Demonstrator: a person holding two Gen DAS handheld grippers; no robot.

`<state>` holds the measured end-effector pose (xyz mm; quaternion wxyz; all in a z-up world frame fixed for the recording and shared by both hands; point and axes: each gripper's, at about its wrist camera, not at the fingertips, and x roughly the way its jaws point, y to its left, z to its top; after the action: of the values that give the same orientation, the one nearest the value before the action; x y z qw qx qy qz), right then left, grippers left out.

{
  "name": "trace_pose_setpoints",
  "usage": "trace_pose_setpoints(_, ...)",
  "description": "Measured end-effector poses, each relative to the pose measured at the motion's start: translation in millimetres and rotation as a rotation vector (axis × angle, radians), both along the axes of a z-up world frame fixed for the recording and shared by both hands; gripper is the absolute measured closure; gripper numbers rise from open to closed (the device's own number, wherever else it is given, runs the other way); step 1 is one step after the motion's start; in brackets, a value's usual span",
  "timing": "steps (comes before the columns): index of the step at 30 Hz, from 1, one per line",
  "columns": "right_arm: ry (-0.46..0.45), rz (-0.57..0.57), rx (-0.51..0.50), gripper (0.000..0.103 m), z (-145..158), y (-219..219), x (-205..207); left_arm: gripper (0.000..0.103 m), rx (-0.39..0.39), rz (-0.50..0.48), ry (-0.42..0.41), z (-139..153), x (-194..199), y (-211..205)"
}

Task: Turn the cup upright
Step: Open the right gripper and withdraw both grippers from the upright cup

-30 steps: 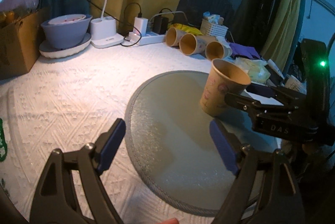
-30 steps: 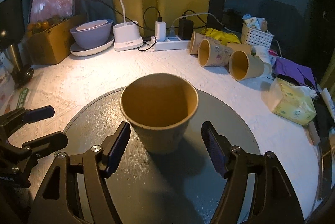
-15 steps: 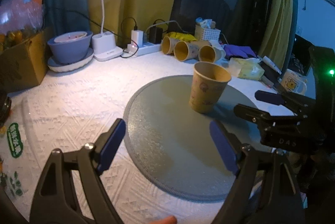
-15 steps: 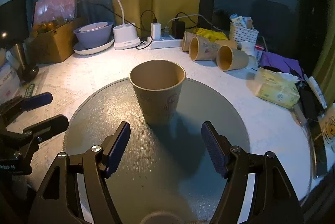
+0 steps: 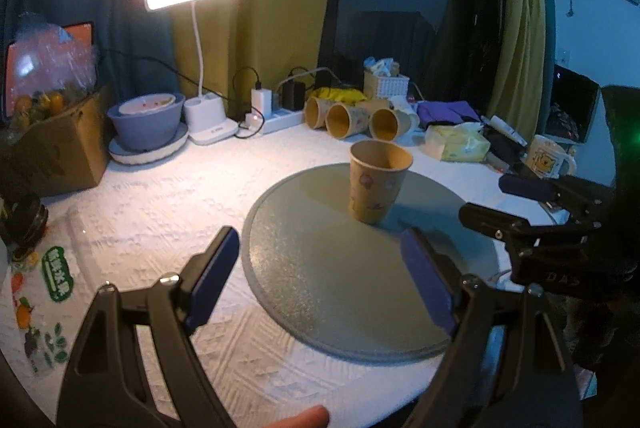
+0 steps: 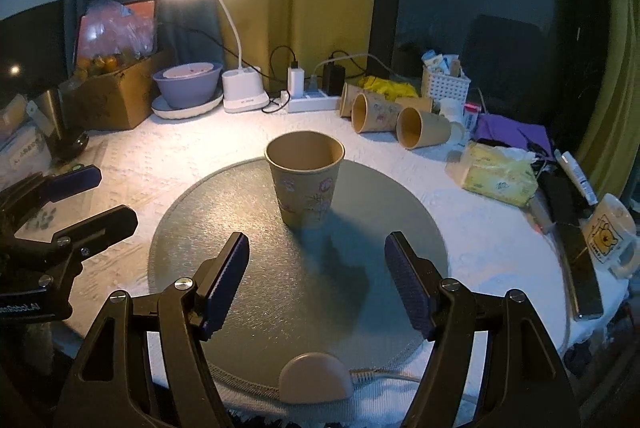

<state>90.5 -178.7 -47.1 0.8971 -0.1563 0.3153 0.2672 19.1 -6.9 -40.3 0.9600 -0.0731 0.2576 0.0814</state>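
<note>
In the right wrist view the right gripper (image 6: 316, 280) sits nearest, jaws wide apart and holding nothing, above the 6 o'clock part of the round mat (image 6: 248, 280). The left gripper (image 5: 320, 280) is likewise parted and empty, over the mat's edge at about 8 o'clock of the mat as the right wrist view frames it. The cup (image 6: 305, 178) stands upright, mouth up, on the mat toward its 12 o'clock side, clear of both grippers; the left wrist view shows it (image 5: 378, 186) at 1 o'clock of the left jaws. Beyond the mat, on the white-covered bench (image 6: 168, 152), three more cups (image 6: 376, 112) lie on their sides at 1 o'clock, a tissue pack (image 6: 498, 174) and a mug (image 6: 610, 234) are at 3 o'clock, and a lit lamp (image 6: 240, 88), a bowl (image 6: 188, 86) and a box (image 6: 116, 96) stand at 11 o'clock along the far edge.
</note>
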Motion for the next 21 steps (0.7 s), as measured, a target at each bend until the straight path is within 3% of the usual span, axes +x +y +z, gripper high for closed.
trace_pose_setpoints(21, -0.142, 0.002, 0.055, 0.03, 61, -18, -55, 0.019, 0.08, -0.026, -0.171, 54, -41, -23)
